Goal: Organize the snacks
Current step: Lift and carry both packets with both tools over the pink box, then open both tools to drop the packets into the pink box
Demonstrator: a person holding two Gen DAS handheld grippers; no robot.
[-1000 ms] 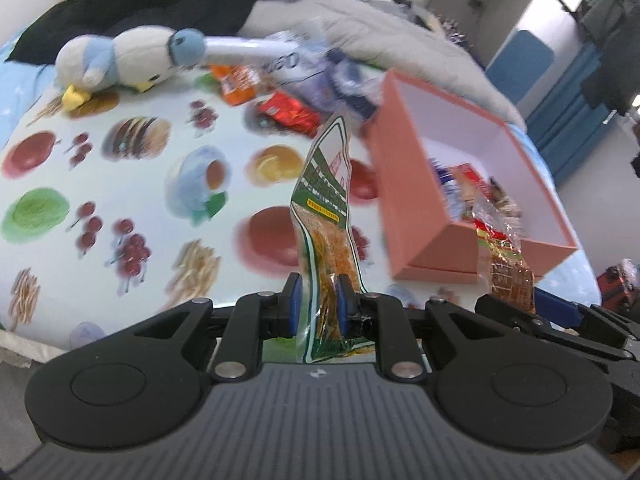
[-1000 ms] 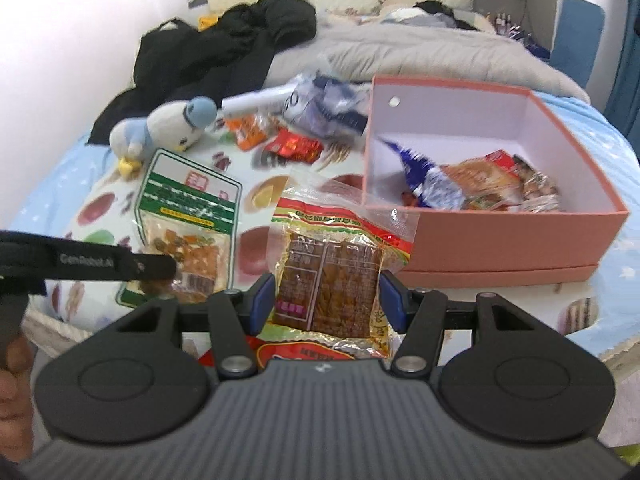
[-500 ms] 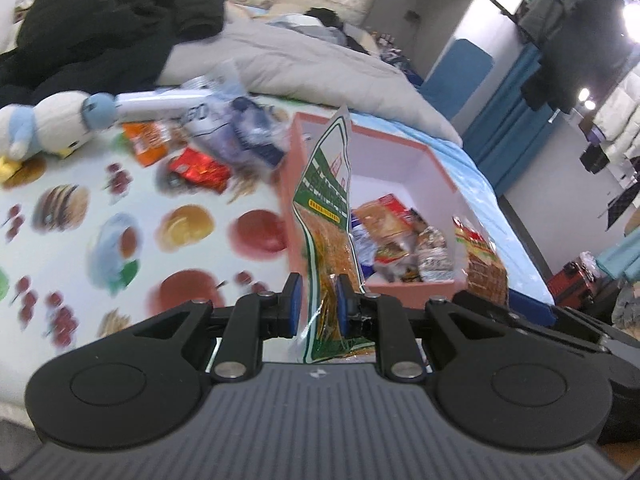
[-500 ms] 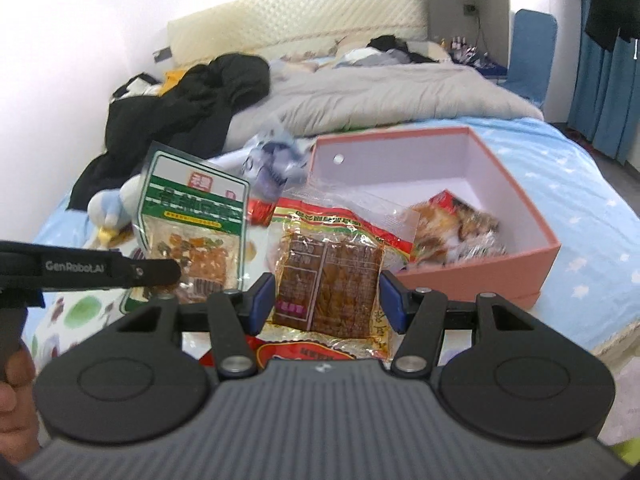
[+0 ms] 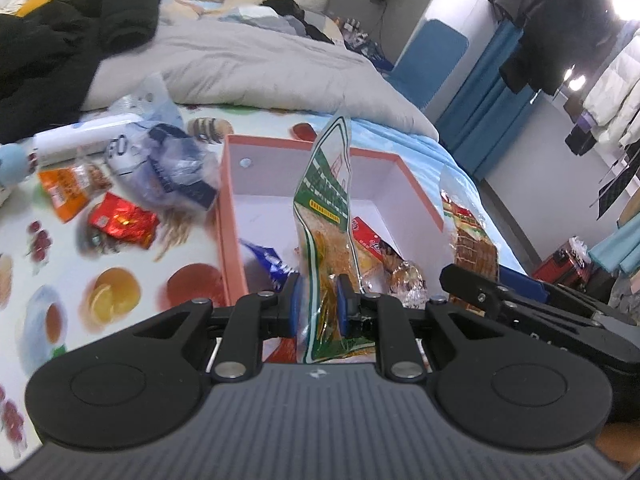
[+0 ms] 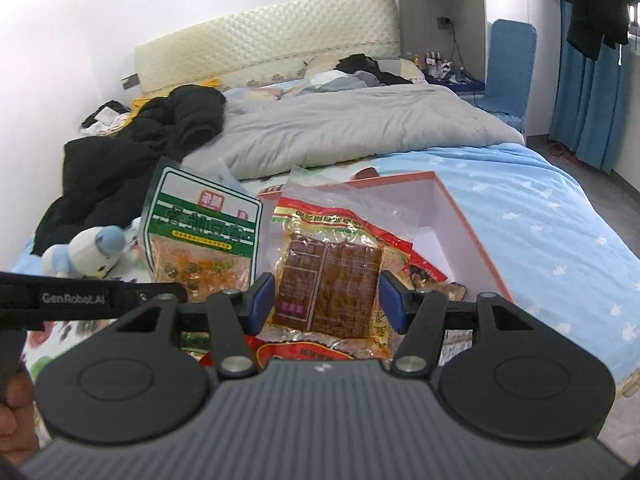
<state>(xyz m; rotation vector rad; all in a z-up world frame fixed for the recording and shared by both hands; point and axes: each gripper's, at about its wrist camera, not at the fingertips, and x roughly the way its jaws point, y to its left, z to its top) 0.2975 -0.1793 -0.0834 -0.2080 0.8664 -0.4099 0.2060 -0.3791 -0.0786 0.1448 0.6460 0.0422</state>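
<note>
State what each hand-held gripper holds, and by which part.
Left hand-held gripper: green-labelled snack pouch, pinched near its lower end. Right hand-held gripper: red-bordered packet of brown snack, clamped across its width at the lower half.

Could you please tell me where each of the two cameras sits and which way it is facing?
Left wrist: on the left gripper, looking down into the pink box; its fingers pinch a green packet.
Right wrist: on the right gripper, facing up the bed; it holds a brown packet; a hand shows.
Shared: box, both packets.
</note>
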